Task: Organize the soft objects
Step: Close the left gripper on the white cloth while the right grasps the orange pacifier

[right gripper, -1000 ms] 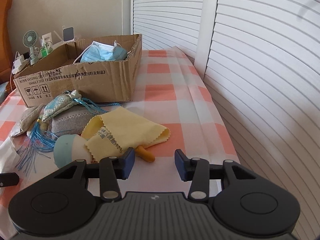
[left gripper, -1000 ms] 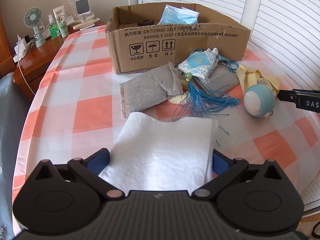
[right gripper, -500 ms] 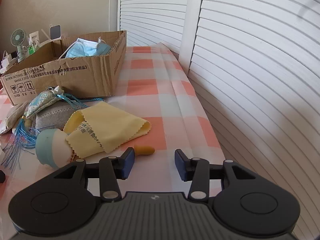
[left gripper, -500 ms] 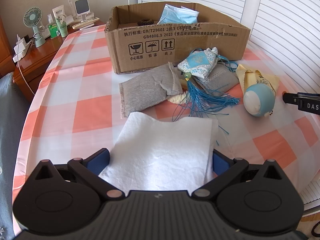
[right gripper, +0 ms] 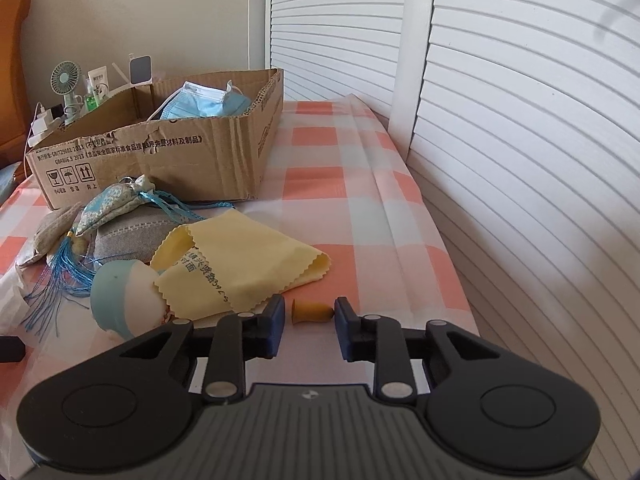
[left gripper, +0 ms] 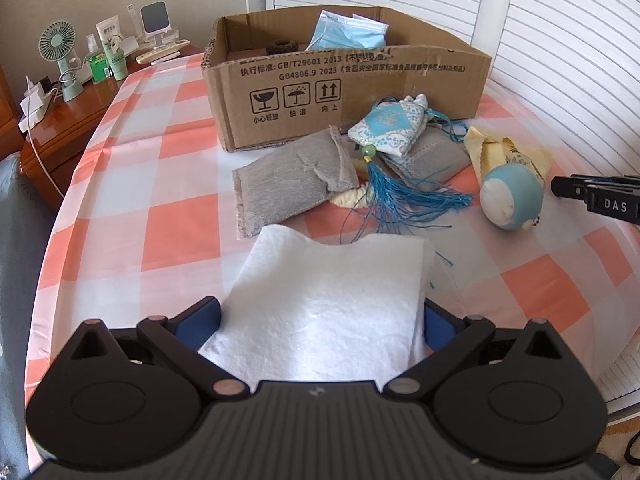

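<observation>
The worktop (left gripper: 132, 184), under a checked orange-and-white cloth, carries an open cardboard box (left gripper: 352, 92) at the far side, and that box already holds blue face masks (left gripper: 344, 34), so it looks like the place the soft things go. In front of it lie two grey pouches (left gripper: 292, 184), a blue-and-white sachet (left gripper: 386, 130) with a long tassel, a yellow cloth (right gripper: 244, 260) and a round blue-and-white toy (left gripper: 510, 196).

Nearest the left hand-held gripper (left gripper: 320, 316) is a folded white towel (left gripper: 332, 300). Its jaws stand wide on either side of the towel and are just starting to close; the pads are at the towel's edges but I would not call it gripped yet. To do this well, let the pads bunch the folds together before lifting, or only the top layer may come up.

The right hand-held gripper (right gripper: 310, 314) is closing around a small orange rubbery piece (right gripper: 312, 312) lying on the cloth between its pads, with gaps on both sides. It is small and low, so the tips should stay down at the cloth and centred on it, clear of the yellow cloth's edge just beside it.
</observation>
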The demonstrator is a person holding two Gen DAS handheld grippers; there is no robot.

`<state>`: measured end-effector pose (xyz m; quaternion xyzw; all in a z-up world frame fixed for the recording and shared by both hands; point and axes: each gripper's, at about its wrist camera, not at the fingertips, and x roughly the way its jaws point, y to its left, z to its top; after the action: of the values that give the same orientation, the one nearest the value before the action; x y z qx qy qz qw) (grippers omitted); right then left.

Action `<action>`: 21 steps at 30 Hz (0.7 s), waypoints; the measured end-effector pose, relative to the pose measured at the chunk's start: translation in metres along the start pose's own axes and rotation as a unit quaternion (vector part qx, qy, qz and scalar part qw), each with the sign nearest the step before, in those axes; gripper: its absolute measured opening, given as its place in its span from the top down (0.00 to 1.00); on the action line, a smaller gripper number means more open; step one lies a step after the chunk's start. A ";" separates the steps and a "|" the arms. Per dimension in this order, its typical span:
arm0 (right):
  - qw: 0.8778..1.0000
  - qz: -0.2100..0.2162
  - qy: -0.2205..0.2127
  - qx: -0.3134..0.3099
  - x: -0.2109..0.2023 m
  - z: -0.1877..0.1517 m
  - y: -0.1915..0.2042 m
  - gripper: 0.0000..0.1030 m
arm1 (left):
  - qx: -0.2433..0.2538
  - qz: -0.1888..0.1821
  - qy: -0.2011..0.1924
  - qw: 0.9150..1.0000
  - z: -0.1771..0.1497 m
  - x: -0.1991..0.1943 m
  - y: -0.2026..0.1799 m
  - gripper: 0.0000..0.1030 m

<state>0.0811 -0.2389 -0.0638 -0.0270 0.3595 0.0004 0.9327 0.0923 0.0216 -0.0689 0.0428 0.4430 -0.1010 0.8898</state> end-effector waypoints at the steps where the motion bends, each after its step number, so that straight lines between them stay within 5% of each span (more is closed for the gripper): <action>1: 1.000 0.000 0.000 -0.001 0.000 0.000 0.000 0.70 | 0.006 -0.005 0.000 1.000 0.001 -0.001 0.000 0.10; 8: 1.000 0.003 -0.004 -0.006 -0.001 -0.001 0.001 0.74 | 0.025 -0.021 -0.003 0.999 0.004 -0.008 0.003 0.42; 14: 1.000 0.005 -0.004 -0.009 -0.002 -0.001 0.002 0.75 | 0.041 -0.007 0.003 0.999 0.003 -0.008 0.006 0.23; 21: 1.000 0.007 -0.003 -0.010 -0.002 -0.001 0.003 0.75 | 0.039 -0.016 0.017 0.999 0.002 -0.007 0.022 0.19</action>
<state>0.0784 -0.2363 -0.0635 -0.0339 0.3566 0.0105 0.9336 0.0949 0.0433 -0.0626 0.0724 0.4545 -0.1318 0.8780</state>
